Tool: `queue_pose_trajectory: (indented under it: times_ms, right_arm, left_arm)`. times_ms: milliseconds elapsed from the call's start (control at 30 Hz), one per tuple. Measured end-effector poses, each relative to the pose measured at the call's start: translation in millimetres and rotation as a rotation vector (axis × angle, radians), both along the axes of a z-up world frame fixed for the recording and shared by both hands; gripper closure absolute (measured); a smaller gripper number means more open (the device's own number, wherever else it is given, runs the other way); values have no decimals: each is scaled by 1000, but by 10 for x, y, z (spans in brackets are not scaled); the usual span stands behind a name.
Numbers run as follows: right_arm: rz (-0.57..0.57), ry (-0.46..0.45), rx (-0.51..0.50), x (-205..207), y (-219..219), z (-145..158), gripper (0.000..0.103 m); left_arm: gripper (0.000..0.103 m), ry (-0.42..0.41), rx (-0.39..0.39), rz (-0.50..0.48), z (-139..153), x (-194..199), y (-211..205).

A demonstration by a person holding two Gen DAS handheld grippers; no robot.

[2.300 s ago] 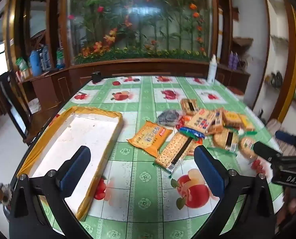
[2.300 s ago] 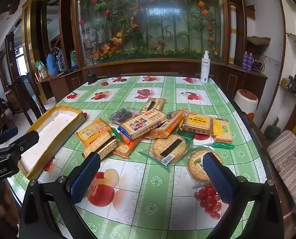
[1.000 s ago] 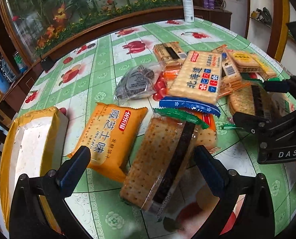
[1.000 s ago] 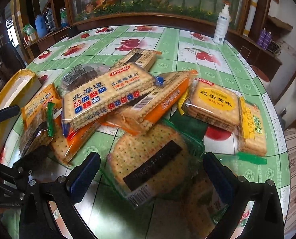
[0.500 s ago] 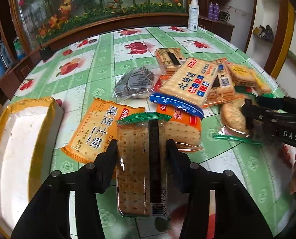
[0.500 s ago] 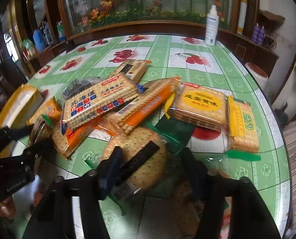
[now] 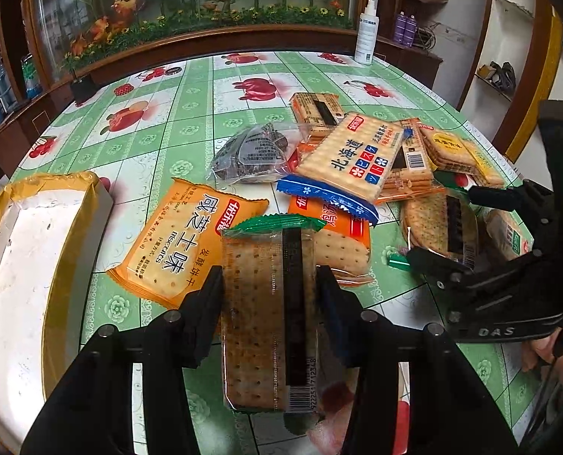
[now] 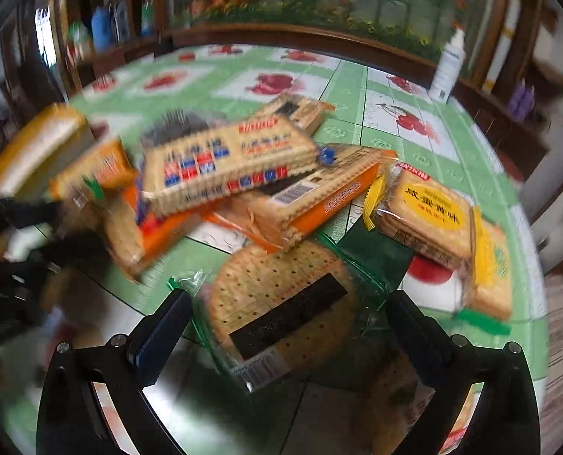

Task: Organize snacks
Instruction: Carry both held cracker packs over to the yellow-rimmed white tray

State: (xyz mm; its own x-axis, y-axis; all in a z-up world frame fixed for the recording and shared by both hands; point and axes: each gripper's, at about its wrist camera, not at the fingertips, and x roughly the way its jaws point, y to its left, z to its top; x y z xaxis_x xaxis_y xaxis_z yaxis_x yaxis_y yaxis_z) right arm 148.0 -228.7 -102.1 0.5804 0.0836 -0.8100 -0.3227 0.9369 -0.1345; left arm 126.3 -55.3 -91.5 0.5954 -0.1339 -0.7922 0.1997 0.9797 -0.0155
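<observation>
Gripping item one: long cracker pack (image 7: pixel 268 314), clear wrap, green crimped end, dark label strip down its middle. The left claw (image 7: pixel 268 295) is closed on its two long sides, the far end sticking out ahead of the fingers and the barcode end back between the arms.

Item two: round cracker pack (image 8: pixel 281 303), clear wrap, dark label. It lies between the fingers of the right claw (image 8: pixel 287 314), which stand wide, clear of it on both sides; this view is smeared, so contact cannot be ruled out.

Remaining stock: orange pack (image 7: pixel 179 246) just left of the left claw's fingers; blue-lettered pack (image 7: pixel 353 159), grey bag (image 7: pixel 251 151) and yellow pack (image 8: pixel 425 216) heaped ahead. Tray (image 7: pixel 24 265), white inside with a yellow rim, far left of the left claw.

Handling, by judgement: packs light; film slick and loose; crackers stiff but brittle, prone to snap under a hard squeeze. Long pack best held across its long sides near the middle, as it is. Round pack best pinched across its width, never by the loose film tail.
</observation>
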Motion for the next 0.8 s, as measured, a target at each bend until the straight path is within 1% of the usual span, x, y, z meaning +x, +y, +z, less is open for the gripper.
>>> queue_pose_trajectory:
  times_ms: [100,133,167,233,267,367,467,533,700,800]
  right_arm:
    - [-14,10,14,30,-8,-9,0]
    - [-17,11,24,29,-24,-7,2]
    - [-18,10,39,23,-54,7,11]
    - [-17,23,69,20,-115,37,21]
    - [-16,26,82,6,-134,48,23]
    - [-9,22,98,-60,-144,53,25]
    - [-11,19,168,-151,-207,102,26]
    - [-20,-1,188,-218,-241,163,26]
    - [-40,-67,230,-469,-361,424,26]
    - [-47,-101,274,-618,-440,587,26]
  left_arm:
    - [56,3,-7,0,-1,-2,-4]
    - [56,3,-10,0,-1,-2,0]
    - [56,4,-12,1,-2,-3,2]
    - [56,4,-17,4,2,-9,1]
    - [56,3,-21,5,4,-11,2]
    - [56,1,-29,6,14,-27,8]
    - [56,-7,-38,10,49,-59,37]
    - [56,-14,-42,12,79,-73,67]
    - [57,-53,-16,34,187,-144,110]
    - [57,-81,-20,47,267,-230,169]
